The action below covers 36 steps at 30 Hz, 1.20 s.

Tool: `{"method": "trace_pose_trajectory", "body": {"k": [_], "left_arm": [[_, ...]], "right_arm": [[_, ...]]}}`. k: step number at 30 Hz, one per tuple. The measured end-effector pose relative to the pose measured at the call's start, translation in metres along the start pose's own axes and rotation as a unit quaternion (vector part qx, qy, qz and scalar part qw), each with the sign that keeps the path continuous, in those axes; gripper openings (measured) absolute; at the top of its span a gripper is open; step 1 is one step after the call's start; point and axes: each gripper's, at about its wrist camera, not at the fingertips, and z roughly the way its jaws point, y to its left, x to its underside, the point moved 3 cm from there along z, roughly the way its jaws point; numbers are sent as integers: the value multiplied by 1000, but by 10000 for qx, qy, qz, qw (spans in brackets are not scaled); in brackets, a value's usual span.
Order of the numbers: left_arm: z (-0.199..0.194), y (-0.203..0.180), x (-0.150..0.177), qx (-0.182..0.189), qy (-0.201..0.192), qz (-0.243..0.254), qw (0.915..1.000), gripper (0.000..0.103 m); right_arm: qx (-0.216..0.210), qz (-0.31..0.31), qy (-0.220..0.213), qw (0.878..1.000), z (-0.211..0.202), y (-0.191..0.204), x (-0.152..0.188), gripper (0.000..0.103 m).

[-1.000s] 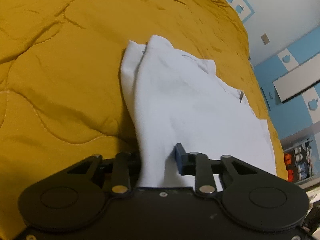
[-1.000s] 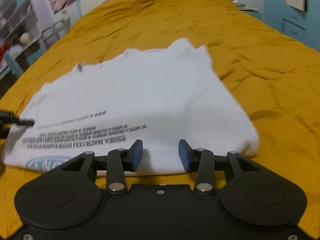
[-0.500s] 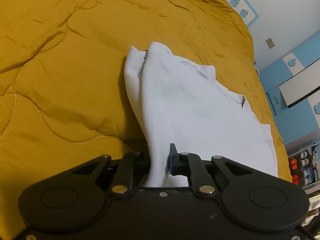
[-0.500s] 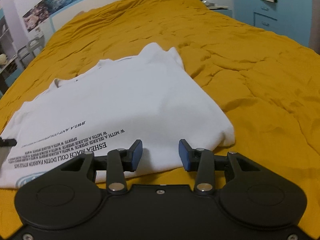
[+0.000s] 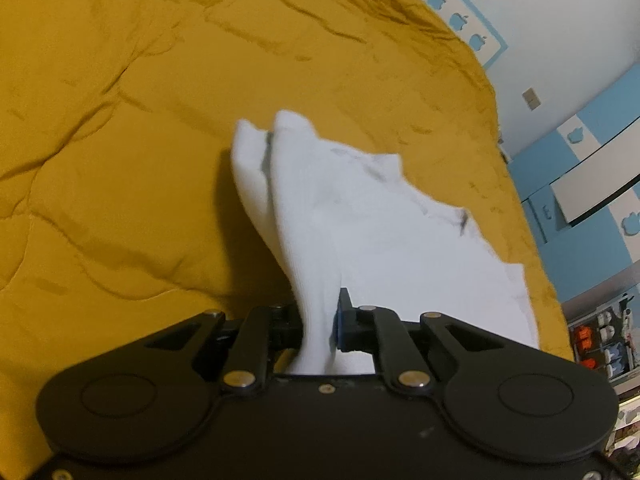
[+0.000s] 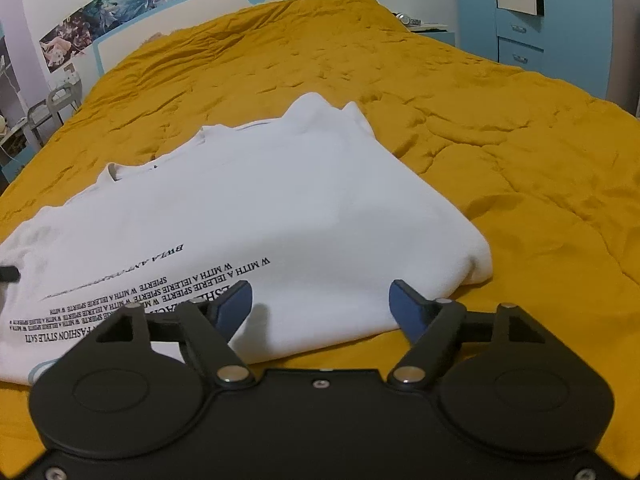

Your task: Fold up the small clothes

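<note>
Left gripper point(image 5: 318, 320) clamped on a bunched edge of the white shirt point(image 5: 384, 232), cloth rising from the bed point(image 5: 120, 128) into the jaws; jaws just closing onto it over the last moment. Right gripper point(image 6: 320, 304) apart, jaws just opening wide, nothing between them, hovering above the shirt's point(image 6: 248, 216) near hem. Left fingertip over printed text, right fingertip past the hem, over bare bed point(image 6: 520, 152).

Progress, as a judgement: early to middle. Shirt apparently folded once already, a doubled side edge showing just ahead and to the right of the right gripper, sleeves bunched at the far end. Collar lying ahead and to the left of that gripper. Left to do: probably a second grip by the right gripper at the hem, then a lift and fold toward the collar, then smoothing.

Shirt spread straight ahead of both grippers, flat on the bed except where lifted at the left one.
</note>
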Motion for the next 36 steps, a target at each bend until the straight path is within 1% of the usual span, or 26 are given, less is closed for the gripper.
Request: {"method": "trace_pose_trajectory", "body": {"k": [3, 7, 15, 17, 20, 25, 29, 31, 32, 34, 35, 36], "left_arm": [[-3, -19, -5, 114, -25, -1, 9999, 8], [-3, -54, -9, 149, 16, 139, 9998, 8], [11, -150, -11, 9, 171, 718, 9973, 8], [23, -175, -8, -53, 231, 856, 9960, 8], [45, -211, -1, -15, 348, 1029, 9941, 8], [94, -269, 26, 110, 656, 1386, 9881, 8], [138, -299, 57, 107, 972, 1578, 9826, 8], [164, -305, 73, -58, 1179, 1670, 9789, 9], [174, -308, 79, -126, 1242, 1712, 9773, 12], [185, -313, 86, -78, 1359, 1748, 9751, 25], [184, -314, 87, 49, 1406, 1637, 9764, 40], [180, -316, 84, 247, 1420, 1523, 9778, 48]], "right_arm": [[-41, 89, -7, 10000, -4, -1, 0, 76], [-124, 138, 32, 9998, -8, -3, -2, 76], [-392, 205, 218, 9988, -16, -18, -9, 77], [-434, 196, 234, 9986, -19, -23, -11, 78], [-477, 247, 187, 9984, -24, -37, -15, 79], [-499, 387, 216, 9978, -26, -62, -19, 79], [-460, 552, 257, 9971, -26, -84, -23, 79], [-435, 617, 269, 9968, -27, -94, -24, 79], [-427, 640, 266, 9967, -29, -98, -24, 79], [-380, 662, 246, 9968, -32, -105, -26, 79], [-340, 666, 231, 9969, -33, -108, -27, 79], [-316, 656, 202, 9971, -36, -110, -28, 80]]}}
